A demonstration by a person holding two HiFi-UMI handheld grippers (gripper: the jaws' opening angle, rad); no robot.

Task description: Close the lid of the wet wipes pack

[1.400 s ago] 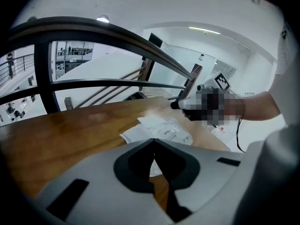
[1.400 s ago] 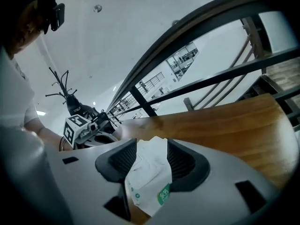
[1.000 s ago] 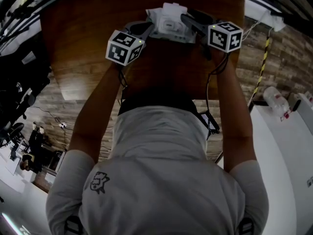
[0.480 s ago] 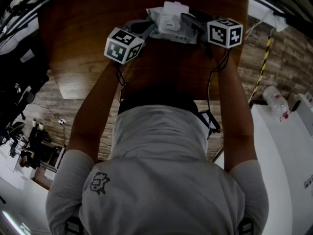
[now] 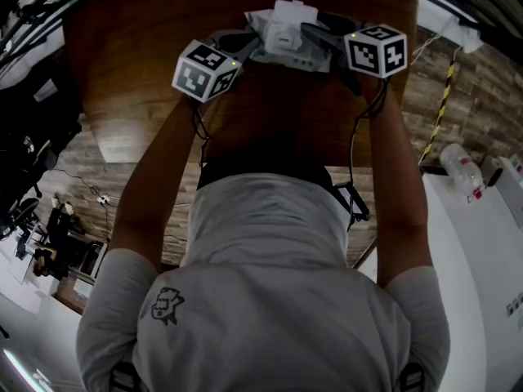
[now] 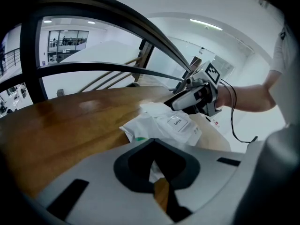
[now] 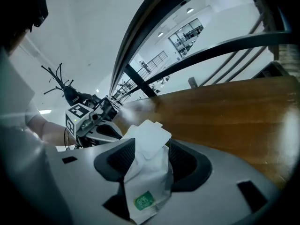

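- Wet wipes pack (image 5: 286, 43) lies on the wooden tabletop (image 6: 79, 121) at the far edge in the head view, between the two grippers and straight ahead of the person.
- Pack is white, soft and crumpled. One gripper is on each short end.
- Lid (image 6: 178, 122): a clear-edged rectangular panel on the pack's top face, with a white label that reads "OPEN". In the left gripper view it looks to lie flat on the pack. Can't tell whether it is fully sealed.
- Green logo (image 7: 144, 201) on the pack end nearest the right gripper's camera; its lettering is too small to read. A small green mark also shows on the corner near the left gripper, also unreadable.
- Left gripper (image 6: 153, 146): jaw tips together, pinching the thin edge of the pack. A sliver of white shows between the pads, with wood behind it.
- Right gripper (image 7: 147, 146): jaws spread and just been opening. The pack's end sits between the ribbed pads, its sides right beside them, and no squeeze is visible.
- In the right gripper view a white flap (image 7: 149, 134) with a small tab rises between the jaw tips. Can't tell whether it is the lid.
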